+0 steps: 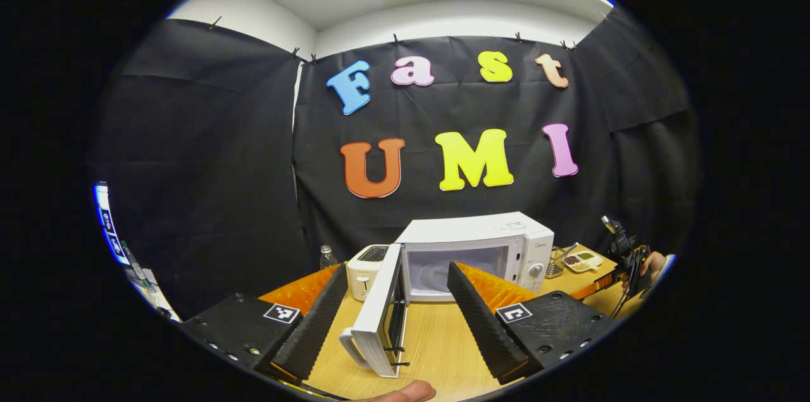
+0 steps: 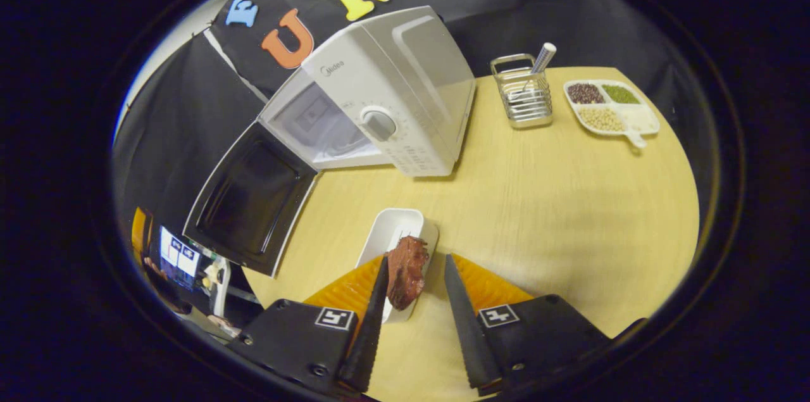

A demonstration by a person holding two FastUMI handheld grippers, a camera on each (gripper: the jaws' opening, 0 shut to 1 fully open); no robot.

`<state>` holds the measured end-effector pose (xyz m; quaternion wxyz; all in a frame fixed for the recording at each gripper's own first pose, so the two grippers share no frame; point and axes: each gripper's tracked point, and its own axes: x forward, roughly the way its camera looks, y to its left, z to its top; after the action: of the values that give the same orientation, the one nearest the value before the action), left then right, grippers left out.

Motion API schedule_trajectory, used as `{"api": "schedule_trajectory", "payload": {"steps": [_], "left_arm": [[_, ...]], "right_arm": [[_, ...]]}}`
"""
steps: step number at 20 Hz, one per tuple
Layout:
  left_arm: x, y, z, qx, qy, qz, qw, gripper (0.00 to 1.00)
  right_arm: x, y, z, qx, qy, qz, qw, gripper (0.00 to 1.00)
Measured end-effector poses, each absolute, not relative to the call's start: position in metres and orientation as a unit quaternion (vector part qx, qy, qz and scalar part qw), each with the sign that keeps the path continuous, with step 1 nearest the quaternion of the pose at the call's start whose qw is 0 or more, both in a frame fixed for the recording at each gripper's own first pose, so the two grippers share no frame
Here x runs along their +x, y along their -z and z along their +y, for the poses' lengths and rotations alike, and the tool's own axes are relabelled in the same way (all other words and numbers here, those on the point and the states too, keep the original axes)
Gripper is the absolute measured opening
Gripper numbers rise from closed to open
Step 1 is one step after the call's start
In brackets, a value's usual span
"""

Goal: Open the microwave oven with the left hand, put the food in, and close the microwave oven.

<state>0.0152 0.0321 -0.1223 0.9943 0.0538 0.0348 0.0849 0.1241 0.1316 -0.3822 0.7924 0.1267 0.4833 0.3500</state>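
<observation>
The white microwave (image 1: 481,244) stands on the wooden table with its door (image 1: 380,313) swung wide toward me. My left gripper (image 1: 397,268) is open, and the door's edge stands between its fingers without touching them. In the right gripper view the microwave (image 2: 380,92) lies ahead on the left, its cavity bare and its dark door (image 2: 250,199) hanging out. A white oblong dish (image 2: 395,237) on the table carries a brown piece of meat (image 2: 406,272). My right gripper (image 2: 416,259) is open around the meat. Its left finger is close against the meat, and a gap shows at the right finger.
A toaster (image 1: 366,269) and a small bottle (image 1: 326,256) stand left of the microwave. To its right are a wire basket (image 2: 524,95) and a divided tray of beans (image 2: 610,107). The right gripper (image 1: 626,256) and a hand (image 1: 655,263) show at the table's right.
</observation>
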Motion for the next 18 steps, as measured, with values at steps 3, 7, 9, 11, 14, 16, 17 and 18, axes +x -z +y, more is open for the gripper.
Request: {"api": "schedule_trajectory", "payload": {"steps": [3,7,9,11,14,16,17,18], "left_arm": [[0.015,0.133,0.036,0.050,-0.084,0.046,0.994,0.97],[0.016,0.136,0.041,0.041,-0.086,0.047,0.994,0.97],[0.013,0.134,0.040,0.032,-0.077,0.039,0.996,0.97],[0.009,0.132,0.039,0.030,-0.069,0.032,0.997,0.96],[0.007,0.129,0.044,0.027,-0.066,0.021,0.997,0.97],[0.001,0.128,0.044,0.018,-0.057,0.020,0.998,0.96],[0.000,0.129,0.044,0.015,-0.054,0.020,0.998,0.96],[-0.002,0.130,0.047,0.013,-0.053,0.019,0.998,0.97]], "right_arm": [[0.114,0.368,0.136,0.133,-0.371,0.477,0.786,0.15],[0.111,0.349,0.133,0.073,-0.368,0.428,0.822,0.13],[0.104,0.331,0.132,0.037,-0.366,0.395,0.842,0.13],[0.096,0.312,0.138,0.001,-0.368,0.352,0.861,0.12],[0.088,0.289,0.150,-0.055,-0.352,0.287,0.889,0.13],[0.084,0.274,0.164,-0.086,-0.339,0.241,0.906,0.13],[0.082,0.268,0.175,-0.099,-0.339,0.220,0.910,0.13],[0.077,0.263,0.187,-0.107,-0.342,0.201,0.912,0.13]]}}
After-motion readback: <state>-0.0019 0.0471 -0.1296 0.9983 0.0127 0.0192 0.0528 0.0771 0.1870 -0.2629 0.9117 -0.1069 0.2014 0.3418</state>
